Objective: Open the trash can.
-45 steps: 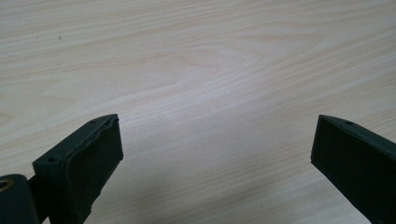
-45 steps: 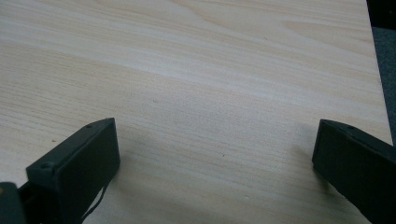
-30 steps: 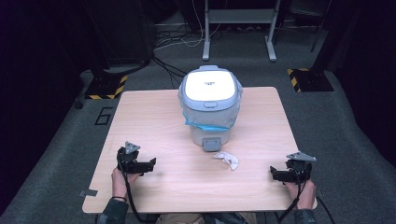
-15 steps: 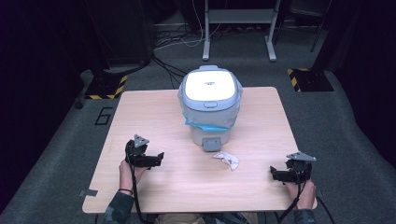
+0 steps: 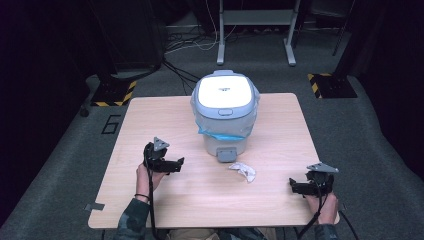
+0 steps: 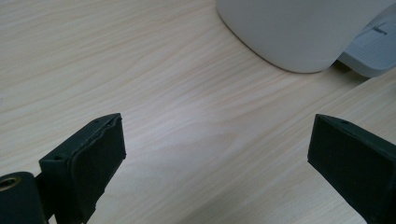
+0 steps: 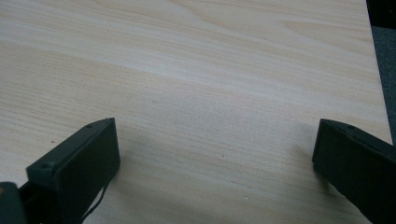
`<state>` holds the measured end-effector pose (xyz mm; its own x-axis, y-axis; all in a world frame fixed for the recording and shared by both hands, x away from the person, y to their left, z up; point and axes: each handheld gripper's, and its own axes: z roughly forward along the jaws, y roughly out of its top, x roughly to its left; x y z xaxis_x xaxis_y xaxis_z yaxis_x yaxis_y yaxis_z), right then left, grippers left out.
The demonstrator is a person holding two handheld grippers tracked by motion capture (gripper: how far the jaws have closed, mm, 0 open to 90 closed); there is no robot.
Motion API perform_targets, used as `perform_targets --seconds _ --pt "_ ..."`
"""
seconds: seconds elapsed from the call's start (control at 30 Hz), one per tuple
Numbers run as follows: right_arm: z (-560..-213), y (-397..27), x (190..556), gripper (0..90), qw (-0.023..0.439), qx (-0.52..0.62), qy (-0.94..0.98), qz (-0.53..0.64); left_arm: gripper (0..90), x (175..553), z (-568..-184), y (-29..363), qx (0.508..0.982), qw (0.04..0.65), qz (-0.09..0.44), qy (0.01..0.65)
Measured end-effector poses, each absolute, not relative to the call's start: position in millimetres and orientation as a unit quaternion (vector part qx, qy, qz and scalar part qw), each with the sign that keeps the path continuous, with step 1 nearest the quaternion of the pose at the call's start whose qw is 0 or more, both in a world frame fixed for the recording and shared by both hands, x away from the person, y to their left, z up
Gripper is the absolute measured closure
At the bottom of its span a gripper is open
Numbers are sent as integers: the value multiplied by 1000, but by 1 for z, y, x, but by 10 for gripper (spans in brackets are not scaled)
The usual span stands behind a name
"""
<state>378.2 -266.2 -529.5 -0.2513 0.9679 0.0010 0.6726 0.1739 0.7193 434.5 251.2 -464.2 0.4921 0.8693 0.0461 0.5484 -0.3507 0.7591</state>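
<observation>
The left gripper (image 5: 176, 162) has slid in from the table's left edge toward the white lidded rice cooker with a blue plastic liner (image 5: 225, 117), jaws spread wide, nothing held. The cooker stands mid-table, lid closed. The right gripper (image 5: 294, 186) stays parked near the right corner, jaws likewise spread. A reach for the cooker looks underway.

Cut off by the top and right edges in the left gripper view: the white pot (image 6: 289, 32) and its grey front tab (image 6: 373, 49), with only the lower wall showing. Too small and crumpled in the high view to tell apart: the clear wrapper (image 5: 243, 170) lying on the tabletop (image 5: 150, 130) before the pot. Hidden below the bottom edge there: both forearms, along with the near rim of the tabletop between them.
</observation>
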Motion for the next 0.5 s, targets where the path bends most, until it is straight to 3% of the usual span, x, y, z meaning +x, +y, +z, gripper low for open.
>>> perform_targets --seconds 0.5 --pt "-530 -266 378 0 239 565 727 309 38 445 -457 225 799 363 220 426"
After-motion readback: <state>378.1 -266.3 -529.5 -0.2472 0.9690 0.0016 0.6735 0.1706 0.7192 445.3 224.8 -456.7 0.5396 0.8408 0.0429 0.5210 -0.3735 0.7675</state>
